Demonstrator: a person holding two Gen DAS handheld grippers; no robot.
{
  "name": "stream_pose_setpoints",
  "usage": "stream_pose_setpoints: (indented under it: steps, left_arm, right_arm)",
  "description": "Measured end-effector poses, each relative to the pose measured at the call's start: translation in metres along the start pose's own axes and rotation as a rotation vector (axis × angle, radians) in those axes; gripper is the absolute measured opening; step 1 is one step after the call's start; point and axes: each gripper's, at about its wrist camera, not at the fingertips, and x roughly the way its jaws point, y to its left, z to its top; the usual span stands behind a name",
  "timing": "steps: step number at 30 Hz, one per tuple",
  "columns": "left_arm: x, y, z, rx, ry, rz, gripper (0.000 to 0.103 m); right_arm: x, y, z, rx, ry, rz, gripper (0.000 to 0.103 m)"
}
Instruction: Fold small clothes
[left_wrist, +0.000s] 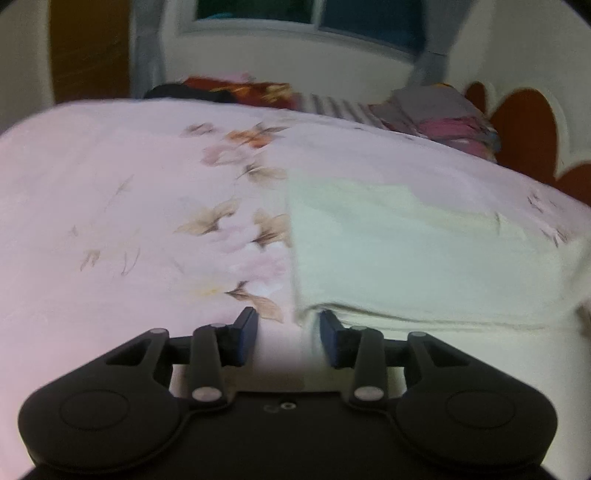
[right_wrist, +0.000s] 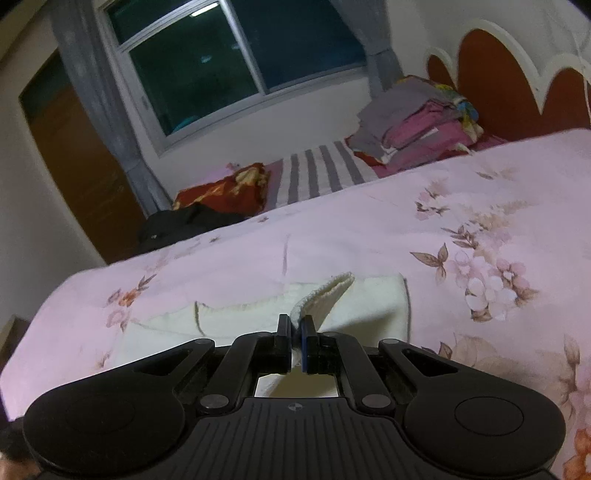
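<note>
A small cream white cloth (left_wrist: 399, 243) lies partly folded on the pink floral bedsheet (left_wrist: 110, 192). My left gripper (left_wrist: 288, 321) is open and empty, just in front of the cloth's near left corner. In the right wrist view my right gripper (right_wrist: 294, 325) is shut on a raised edge of the cream cloth (right_wrist: 328, 295), which lifts a fold above the rest of the cloth lying flat on the sheet (right_wrist: 480, 206).
A pile of folded grey and pink clothes (right_wrist: 417, 118) sits at the far side by the red headboard (right_wrist: 498, 81). A red patterned cushion (right_wrist: 225, 188) and a dark garment (right_wrist: 184, 221) lie beyond the sheet. A window (right_wrist: 221, 62) is behind.
</note>
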Motion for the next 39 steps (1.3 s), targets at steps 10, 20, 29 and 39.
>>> stream_pose_setpoints:
  steps: [10,20,29,39]
  left_arm:
    - [0.002,0.004,0.003,-0.004,0.011,-0.015,0.038]
    - [0.003,0.007,0.004,-0.014,0.023,-0.029,0.038]
    - [-0.04,-0.032,0.015,0.169,-0.121,-0.116,0.043]
    - [0.007,-0.048,0.004,0.209,-0.016,-0.088,0.041]
  right_arm:
    - [0.035,-0.052,-0.036,0.029,0.11,-0.134,0.004]
    - [0.046,-0.058,-0.049,0.037,0.132,-0.137,0.004]
    - [0.014,-0.041,-0.032,-0.01,0.019,-0.178,0.004]
    - [0.045,-0.029,-0.035,-0.076,0.096,-0.205,0.004]
